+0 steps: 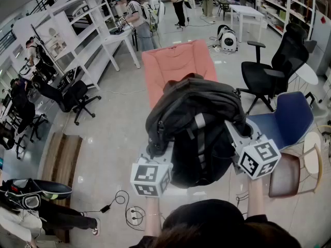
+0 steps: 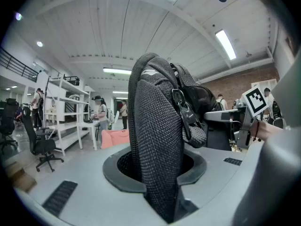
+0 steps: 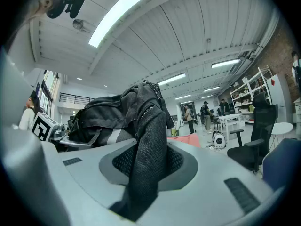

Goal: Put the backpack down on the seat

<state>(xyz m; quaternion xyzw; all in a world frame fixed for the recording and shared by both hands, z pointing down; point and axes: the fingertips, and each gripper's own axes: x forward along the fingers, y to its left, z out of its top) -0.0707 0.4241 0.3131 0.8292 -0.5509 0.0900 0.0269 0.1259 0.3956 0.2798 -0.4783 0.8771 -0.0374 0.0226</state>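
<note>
A black backpack (image 1: 196, 128) with grey stripes hangs in the air between both grippers, above the floor and just in front of a pink seat (image 1: 178, 66). My left gripper (image 1: 158, 159) is shut on a mesh shoulder strap (image 2: 155, 145) that runs up between its jaws. At the bag's right side my right gripper (image 1: 243, 141) is shut on the other mesh strap (image 3: 148, 149). In the right gripper view the bag's body (image 3: 113, 114) lies to the left of that strap. The pink seat (image 2: 113, 138) shows low behind the strap in the left gripper view.
A blue chair (image 1: 289, 120) and a brown-seated chair (image 1: 289, 177) stand at the right, a black office chair (image 1: 274, 66) behind them. White shelves (image 1: 77, 19) and a white table (image 1: 121, 40) line the left. Cables and a power strip (image 1: 132, 213) lie on the floor. Several people stand at the back.
</note>
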